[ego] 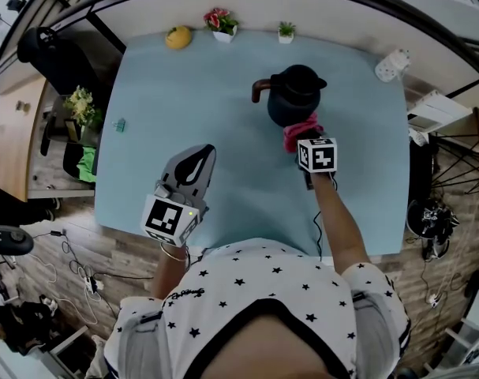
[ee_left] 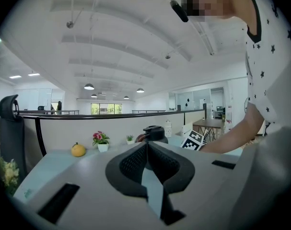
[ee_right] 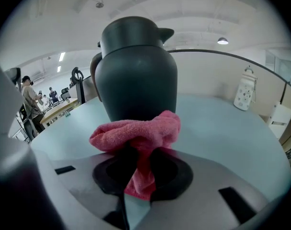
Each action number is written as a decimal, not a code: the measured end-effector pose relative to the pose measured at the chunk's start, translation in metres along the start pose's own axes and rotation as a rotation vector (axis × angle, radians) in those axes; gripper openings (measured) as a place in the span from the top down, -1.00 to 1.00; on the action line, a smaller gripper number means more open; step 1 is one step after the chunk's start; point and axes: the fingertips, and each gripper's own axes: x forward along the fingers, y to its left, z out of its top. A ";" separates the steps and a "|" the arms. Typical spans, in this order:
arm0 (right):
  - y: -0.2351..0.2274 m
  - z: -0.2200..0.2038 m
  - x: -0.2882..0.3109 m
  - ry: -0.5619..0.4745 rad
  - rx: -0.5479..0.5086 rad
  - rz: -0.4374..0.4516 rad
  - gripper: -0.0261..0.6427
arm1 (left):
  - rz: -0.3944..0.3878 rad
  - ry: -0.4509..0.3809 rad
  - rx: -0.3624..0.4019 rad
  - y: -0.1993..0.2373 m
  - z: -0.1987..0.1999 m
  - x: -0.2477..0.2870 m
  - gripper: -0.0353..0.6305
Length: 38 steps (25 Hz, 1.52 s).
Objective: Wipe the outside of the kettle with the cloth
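Observation:
A dark kettle (ego: 294, 93) with a brown handle stands upright towards the back of the pale blue table (ego: 176, 109). My right gripper (ego: 305, 142) is shut on a pink cloth (ego: 301, 130), which is bunched against the kettle's near side, low down. In the right gripper view the kettle (ee_right: 135, 71) fills the middle and the cloth (ee_right: 135, 134) bulges out of the right gripper (ee_right: 139, 151) just in front of it. My left gripper (ego: 201, 158) is held over the table's front left, well apart from the kettle, shut with nothing in it. The left gripper (ee_left: 146, 147) points towards the kettle (ee_left: 154, 132).
Along the table's far edge sit a yellow fruit (ego: 177, 37), a pot of flowers (ego: 222, 24) and a small green plant (ego: 286, 31). A white object (ego: 392, 64) lies at the far right corner. A tiny green item (ego: 119, 124) is near the left edge.

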 end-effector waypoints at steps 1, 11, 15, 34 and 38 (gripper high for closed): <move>-0.001 -0.002 0.002 0.007 0.001 -0.002 0.69 | 0.000 0.003 -0.002 0.000 -0.001 0.000 0.80; -0.003 -0.012 0.010 0.023 0.019 -0.015 0.68 | 0.007 0.012 -0.003 0.004 -0.005 -0.001 0.80; 0.001 -0.004 -0.007 -0.020 0.061 -0.021 0.69 | -0.013 -0.002 0.004 0.002 -0.002 -0.005 0.80; 0.063 0.123 -0.095 -0.460 0.178 -0.083 0.69 | -0.084 -0.060 0.034 0.011 0.008 -0.038 0.80; 0.060 0.119 -0.081 -0.448 0.222 -0.133 0.69 | -0.074 -0.053 0.027 0.023 0.003 -0.046 0.80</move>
